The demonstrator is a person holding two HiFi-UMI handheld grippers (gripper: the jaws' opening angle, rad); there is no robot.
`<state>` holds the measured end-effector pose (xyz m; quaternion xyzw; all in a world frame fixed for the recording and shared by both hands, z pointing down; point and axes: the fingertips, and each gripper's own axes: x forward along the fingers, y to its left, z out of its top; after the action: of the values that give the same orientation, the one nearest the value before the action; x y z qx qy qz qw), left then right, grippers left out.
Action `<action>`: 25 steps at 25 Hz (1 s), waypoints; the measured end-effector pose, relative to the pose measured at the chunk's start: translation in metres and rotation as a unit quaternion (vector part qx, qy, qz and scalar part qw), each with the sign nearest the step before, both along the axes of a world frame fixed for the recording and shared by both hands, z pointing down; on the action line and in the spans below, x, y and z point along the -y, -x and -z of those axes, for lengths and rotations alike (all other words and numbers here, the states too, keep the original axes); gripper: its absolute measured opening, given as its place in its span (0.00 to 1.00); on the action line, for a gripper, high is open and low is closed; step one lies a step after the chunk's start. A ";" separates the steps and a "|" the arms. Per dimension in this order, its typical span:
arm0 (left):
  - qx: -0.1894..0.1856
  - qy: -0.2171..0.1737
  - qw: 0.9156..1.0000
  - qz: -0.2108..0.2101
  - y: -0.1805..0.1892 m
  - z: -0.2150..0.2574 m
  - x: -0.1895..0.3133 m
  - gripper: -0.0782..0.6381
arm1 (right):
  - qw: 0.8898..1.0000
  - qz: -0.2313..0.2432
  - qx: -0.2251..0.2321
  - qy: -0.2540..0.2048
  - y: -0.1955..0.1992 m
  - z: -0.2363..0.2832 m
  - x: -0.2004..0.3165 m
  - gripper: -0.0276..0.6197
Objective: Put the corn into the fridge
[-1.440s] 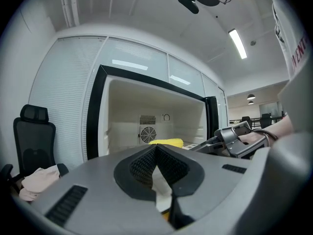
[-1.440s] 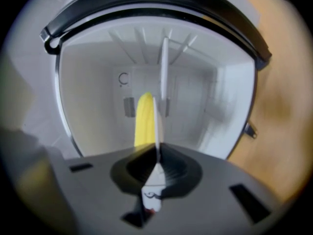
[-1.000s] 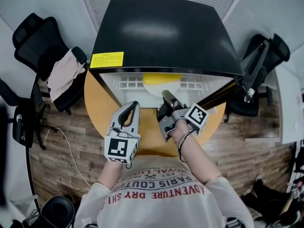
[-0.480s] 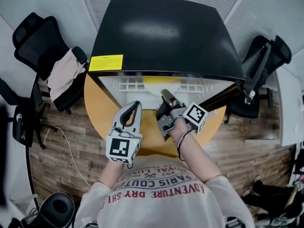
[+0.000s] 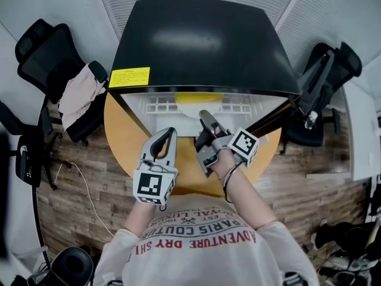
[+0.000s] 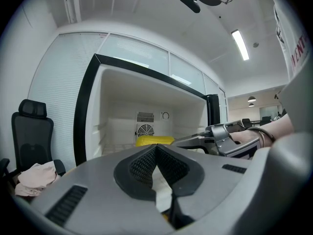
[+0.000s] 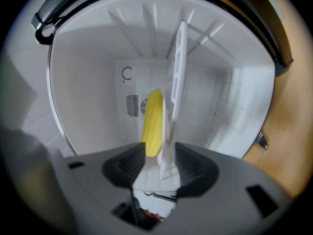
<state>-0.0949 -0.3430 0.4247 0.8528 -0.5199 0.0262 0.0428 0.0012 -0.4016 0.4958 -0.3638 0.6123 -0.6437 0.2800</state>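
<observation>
The yellow corn lies on the white wire shelf inside the open black fridge. My right gripper points into the fridge mouth just in front of the corn. Its jaws are opening, and in the right gripper view the pads stand apart, with the corn and the shelf edge showing beyond the gap and nothing pressed. My left gripper hovers over the table left of it, its pads meeting, empty. The left gripper view also shows the corn and the right gripper.
The fridge stands on a round wooden table, its door swung open to the right. A black chair with a pale cloth stands left; another black chair stands right. A yellow label marks the fridge top.
The right gripper's jaws have spread apart at the fridge mouth. Both hands stay in almost the same place, and the corn stays on the shelf.
</observation>
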 end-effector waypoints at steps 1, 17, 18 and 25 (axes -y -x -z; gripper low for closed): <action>0.000 0.000 1.000 0.000 0.000 0.000 -0.001 0.15 | 1.000 0.003 0.000 -0.005 0.000 0.003 -0.003 0.34; 0.001 0.006 1.000 -0.005 -0.017 -0.005 -0.028 0.15 | 0.989 0.035 -0.134 -0.046 -0.017 0.000 -0.075 0.09; 0.001 0.006 1.000 -0.006 -0.018 -0.005 -0.029 0.15 | 0.985 0.038 -0.157 -0.064 -0.019 0.002 -0.075 0.09; 0.009 0.013 1.000 0.000 -0.018 -0.009 -0.035 0.15 | 0.813 0.037 -0.515 -0.269 -0.044 0.029 -0.071 0.09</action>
<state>-0.0774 -0.3082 0.4334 0.8520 -0.5197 0.0408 0.0494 0.0455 -0.3309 0.4665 -0.5294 0.8286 -0.1816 -0.0138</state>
